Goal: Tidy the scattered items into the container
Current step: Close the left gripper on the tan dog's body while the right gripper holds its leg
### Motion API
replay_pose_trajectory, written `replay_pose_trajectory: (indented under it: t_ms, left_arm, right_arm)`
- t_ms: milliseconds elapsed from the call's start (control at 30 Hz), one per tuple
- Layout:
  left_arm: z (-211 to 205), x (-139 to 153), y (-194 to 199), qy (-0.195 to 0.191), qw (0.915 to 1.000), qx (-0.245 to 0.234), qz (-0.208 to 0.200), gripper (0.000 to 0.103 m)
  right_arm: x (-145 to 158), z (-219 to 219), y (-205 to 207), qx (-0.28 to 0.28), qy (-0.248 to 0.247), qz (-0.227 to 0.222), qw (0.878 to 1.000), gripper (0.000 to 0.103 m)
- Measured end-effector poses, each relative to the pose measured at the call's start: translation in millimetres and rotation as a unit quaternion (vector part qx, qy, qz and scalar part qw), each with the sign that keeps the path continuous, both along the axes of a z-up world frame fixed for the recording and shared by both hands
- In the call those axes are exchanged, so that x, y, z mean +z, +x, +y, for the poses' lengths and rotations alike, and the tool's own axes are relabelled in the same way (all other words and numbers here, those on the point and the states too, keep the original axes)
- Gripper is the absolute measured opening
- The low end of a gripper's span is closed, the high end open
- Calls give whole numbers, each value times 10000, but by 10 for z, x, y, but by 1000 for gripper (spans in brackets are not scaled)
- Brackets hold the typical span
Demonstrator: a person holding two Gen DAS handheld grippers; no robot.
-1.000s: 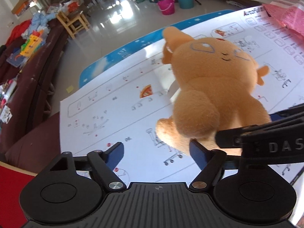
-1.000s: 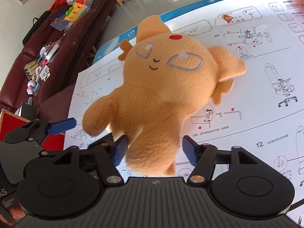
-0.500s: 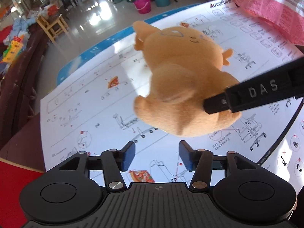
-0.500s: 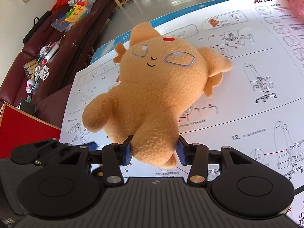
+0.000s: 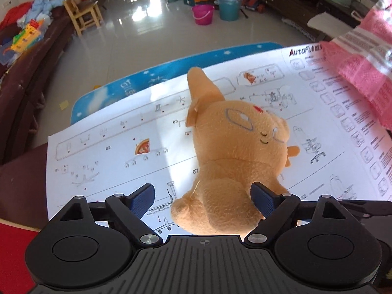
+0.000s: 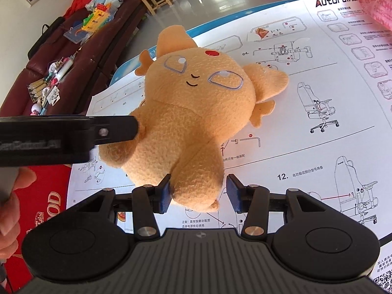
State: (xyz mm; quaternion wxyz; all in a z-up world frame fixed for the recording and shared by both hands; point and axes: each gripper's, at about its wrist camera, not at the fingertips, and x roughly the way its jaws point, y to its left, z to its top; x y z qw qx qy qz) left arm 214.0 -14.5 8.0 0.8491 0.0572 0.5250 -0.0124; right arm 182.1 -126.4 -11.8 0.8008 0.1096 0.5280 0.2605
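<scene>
My left gripper (image 5: 202,199) is spread wide, its blue pads (image 5: 142,198) standing either side of the orange plush toy (image 5: 235,161); the right pad touches the toy's flank while the left pad stands clear of it. The toy lies face up on the white instruction sheet (image 5: 110,147), its pointed ear toward the blue table edge (image 5: 127,88) beyond it. To the toy's right, a pink patterned bag (image 5: 362,58) overlaps the sheet's far corner. My right gripper (image 6: 198,193) has its pads narrowed around the toy's (image 6: 196,107) lower limb; the left pad presses the fabric, the right pad seems to sit just beside it, though I can't be sure. A red box (image 6: 46,196) lies left of the toy.
</scene>
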Motion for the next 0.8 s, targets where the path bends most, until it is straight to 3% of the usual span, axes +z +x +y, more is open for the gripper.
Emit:
replay_pose_trajectory:
  t_ms: [67,367,567,800]
  left_arm:
    - [-9,-144,27,118,9998,-90,125,90]
    - [179,-251,-68,-207,9995,-237,-6,87]
    - [222,-273,-61,-280,9992,-288,-37,91]
    - [287,-354,-23,-500,9982,-327,51,98]
  right_arm:
    - [-1,-17,5,39,27,-14,10000,53]
    - [90,-279,52,-81,554,163,9983,62]
    - [274,-276,235,-423,673,-10,9968,77]
    - [-40,71,567,-626,752,581,9935,86]
